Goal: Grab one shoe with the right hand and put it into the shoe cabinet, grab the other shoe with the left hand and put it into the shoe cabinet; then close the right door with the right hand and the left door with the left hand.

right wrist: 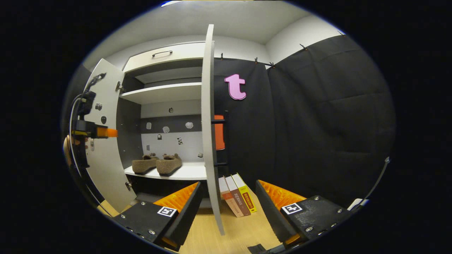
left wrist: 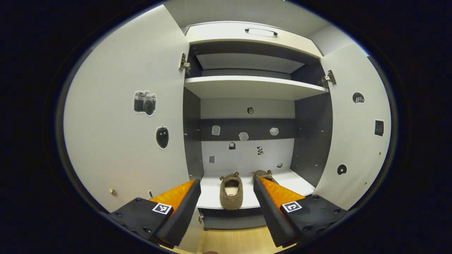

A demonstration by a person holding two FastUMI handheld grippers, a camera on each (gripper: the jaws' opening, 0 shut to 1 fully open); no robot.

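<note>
Two brown fuzzy shoes stand side by side on the cabinet's bottom shelf [left wrist: 212, 201]. One shoe [left wrist: 231, 192] faces me, the other shoe [left wrist: 263, 174] is partly hidden behind my finger. My left gripper [left wrist: 227, 206] is open and empty in front of the shelf. Left door [left wrist: 123, 113] and right door [left wrist: 353, 123] stand wide open. In the right gripper view the shoes [right wrist: 145, 164] [right wrist: 169, 164] rest on the shelf, and the right door's edge [right wrist: 211, 141] rises just ahead of my open, empty right gripper [right wrist: 227, 208]. The left gripper [right wrist: 88, 132] is held by a hand at the far left.
Three books [right wrist: 237, 194] lean against the cabinet's side on the wooden floor [right wrist: 240, 233]. An orange object [right wrist: 219, 132] hangs behind the right door. Upper shelf [left wrist: 254, 86] and a drawer with a handle [left wrist: 261, 31] are above. Stickers dot the doors and back wall.
</note>
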